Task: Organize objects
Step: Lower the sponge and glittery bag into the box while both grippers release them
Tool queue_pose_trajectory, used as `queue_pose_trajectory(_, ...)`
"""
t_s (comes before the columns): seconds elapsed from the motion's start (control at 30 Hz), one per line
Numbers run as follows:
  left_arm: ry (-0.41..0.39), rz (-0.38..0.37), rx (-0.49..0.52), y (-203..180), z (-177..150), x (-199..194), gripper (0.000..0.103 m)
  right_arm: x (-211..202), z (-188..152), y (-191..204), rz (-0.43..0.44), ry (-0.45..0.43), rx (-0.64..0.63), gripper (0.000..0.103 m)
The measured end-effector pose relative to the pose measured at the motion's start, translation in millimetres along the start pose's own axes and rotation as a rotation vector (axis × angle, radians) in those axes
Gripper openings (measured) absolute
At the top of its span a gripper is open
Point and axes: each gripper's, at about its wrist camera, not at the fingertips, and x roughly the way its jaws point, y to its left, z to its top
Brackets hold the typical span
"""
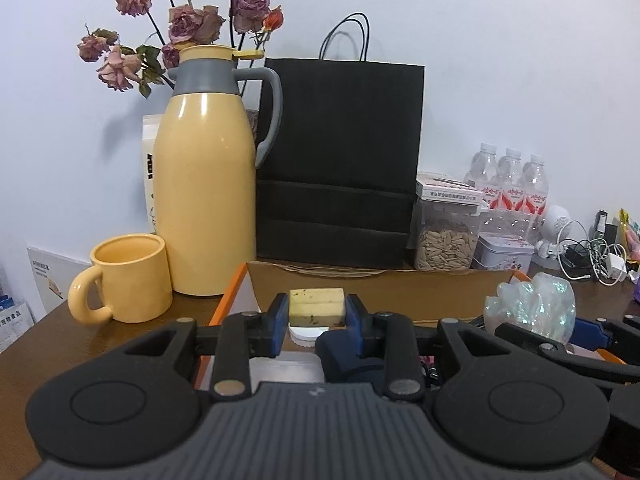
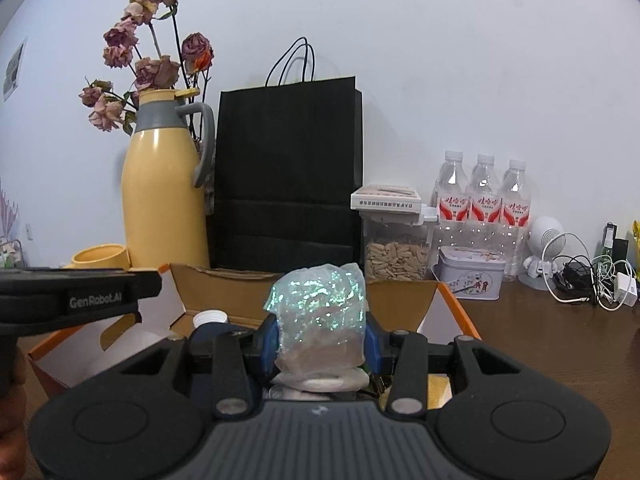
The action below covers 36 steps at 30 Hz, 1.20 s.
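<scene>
Left gripper: fingers clamp one pale yellow block above the open cardboard box. Right gripper: fingers grip one iridescent plastic pouch over that box. Three water bottles stand behind.

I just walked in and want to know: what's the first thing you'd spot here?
Probably the tall yellow jug at the back left, with dried roses behind it and a big black paper bag beside it. Up close, the left gripper clamps a yellowish block, and the right gripper clamps a shimmery plastic packet.
</scene>
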Motion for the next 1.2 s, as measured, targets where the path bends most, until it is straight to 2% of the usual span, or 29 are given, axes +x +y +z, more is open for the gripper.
queue_pose_trajectory(0.03, -0.013, 0.01, -0.001, -0.2, -0.4, -1.2, 0.037, 0.1, -0.2, -0.3, -0.003, 0.001, 0.0, 0.046)
queue_pose_trajectory(0.07, -0.024, 0.018, 0.006, -0.8, -1.4, -2.5, 0.052, -0.3, -0.5, -0.7, -0.01, 0.0, 0.0, 0.047)
queue_pose_trajectory(0.1, -0.03, 0.022, 0.011, -1.4, -1.9, -3.7, 0.062, -0.9, -0.8, -1.1, -0.015, -0.001, 0.001, 0.053)
queue_pose_trajectory(0.13, -0.036, 0.021, 0.01, -1.3, -2.0, -4.4, 0.08, -1.7, -1.1, -1.9, -0.025, 0.0, 0.007, 0.063)
queue_pose_trajectory(0.17, -0.047, 0.019, 0.008, -0.9, -2.3, -5.7, 0.094, -2.6, -1.4, -3.1, -0.032, -0.001, 0.016, 0.071)
queue_pose_trajectory(0.2, -0.056, 0.023, 0.007, -0.9, -2.4, -6.9, 0.099, -3.6, -1.4, -4.2, -0.039, -0.006, 0.023, 0.089)
queue_pose_trajectory(0.23, -0.062, 0.026, 0.003, -0.5, -2.1, -7.8, 0.103, -4.8, -1.8, -4.8, -0.046, -0.013, 0.027, 0.098)
queue_pose_trajectory(0.33, -0.054, 0.029, -0.011, 1.2, -1.5, -7.6, 0.103, -5.5, -2.0, -5.9, -0.047, -0.013, 0.034, 0.103)
queue_pose_trajectory(0.77, -0.052, 0.034, -0.031, 4.4, -1.2, -10.1, 0.103, -8.7, -2.9, -4.6, -0.038, -0.009, 0.033, 0.103)
queue_pose_trajectory(1.2, -0.078, -0.019, -0.026, 9.7, 0.1, -35.5, 0.103, -30.2, -3.1, -0.3, -0.024, -0.019, -0.004, 0.103)
